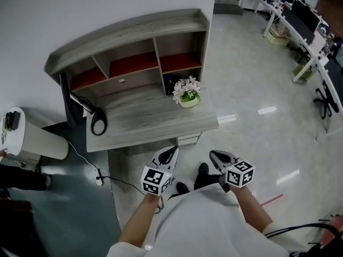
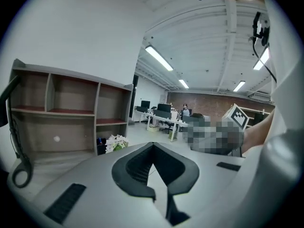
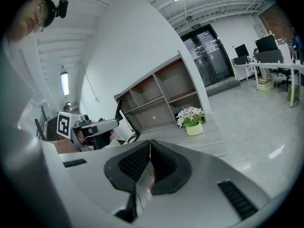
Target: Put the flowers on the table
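Two grippers hang close to our body, well short of the worktop (image 1: 140, 118). The left gripper (image 1: 170, 150) and the right gripper (image 1: 214, 154) sit side by side above the pale floor (image 1: 252, 90), both pointing toward the desk. In each gripper view we see the jaws together, their tips meeting, with nothing held between them.

The flowers (image 1: 187, 90), white and pale pink with green leaves, stand upright in a small light pot (image 1: 189, 103). We find them on the worktop at its rear right, just in front of the lower right compartment of the shelf unit (image 1: 134, 42) that rises from the back of the desk. Neither gripper is anywhere near them.

At the worktop's left edge a black loop (image 1: 98, 123) lies flat, well apart from the flowers. Beyond the desk, to the right, we can see a row of office desks (image 1: 300, 31) with monitors.
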### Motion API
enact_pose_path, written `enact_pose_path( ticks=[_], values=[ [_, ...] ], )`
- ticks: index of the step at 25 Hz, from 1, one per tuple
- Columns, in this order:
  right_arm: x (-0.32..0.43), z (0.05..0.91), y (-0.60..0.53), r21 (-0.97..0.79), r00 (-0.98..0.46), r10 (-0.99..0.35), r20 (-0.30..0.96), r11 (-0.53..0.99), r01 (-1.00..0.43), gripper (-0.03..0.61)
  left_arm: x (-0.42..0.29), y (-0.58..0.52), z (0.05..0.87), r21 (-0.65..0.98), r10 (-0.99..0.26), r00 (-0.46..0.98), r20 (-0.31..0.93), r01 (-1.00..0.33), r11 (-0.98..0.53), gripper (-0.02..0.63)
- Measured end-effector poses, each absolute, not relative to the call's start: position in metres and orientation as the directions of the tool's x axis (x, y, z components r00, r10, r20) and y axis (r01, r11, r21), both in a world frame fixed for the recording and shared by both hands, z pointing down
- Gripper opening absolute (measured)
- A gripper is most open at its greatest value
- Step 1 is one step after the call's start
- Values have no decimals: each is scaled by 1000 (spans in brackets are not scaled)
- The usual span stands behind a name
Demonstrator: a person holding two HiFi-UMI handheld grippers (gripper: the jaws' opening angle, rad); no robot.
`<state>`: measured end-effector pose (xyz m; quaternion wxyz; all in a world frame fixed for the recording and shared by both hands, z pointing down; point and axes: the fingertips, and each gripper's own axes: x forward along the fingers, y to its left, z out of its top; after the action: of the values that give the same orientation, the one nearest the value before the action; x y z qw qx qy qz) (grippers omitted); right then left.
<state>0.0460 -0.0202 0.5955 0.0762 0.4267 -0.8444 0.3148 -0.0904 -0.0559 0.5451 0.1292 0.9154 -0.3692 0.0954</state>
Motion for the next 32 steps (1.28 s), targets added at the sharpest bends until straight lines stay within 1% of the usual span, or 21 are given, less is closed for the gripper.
enact_pose_path(
  ticks=[5,12,21,32],
  values=[
    [61,589,-18,-454,-640,-673,370,470,-757,18,-84,-40,537,223,-659,706,259,-708,-671,9],
    [96,575,-18,-434,-663,-660,354,512,-741,17,-67,-22,545,302,-701,656,280,-753,-584,9],
    [135,573,-6,-432,-685,-639,351,538,-723,17,-41,-1,557,321,-708,636,307,-770,-552,9],
    [148,569,-10,-438,-685,-648,334,536,-721,17,-34,1,558,316,-705,633,320,-773,-550,11]
  ],
)
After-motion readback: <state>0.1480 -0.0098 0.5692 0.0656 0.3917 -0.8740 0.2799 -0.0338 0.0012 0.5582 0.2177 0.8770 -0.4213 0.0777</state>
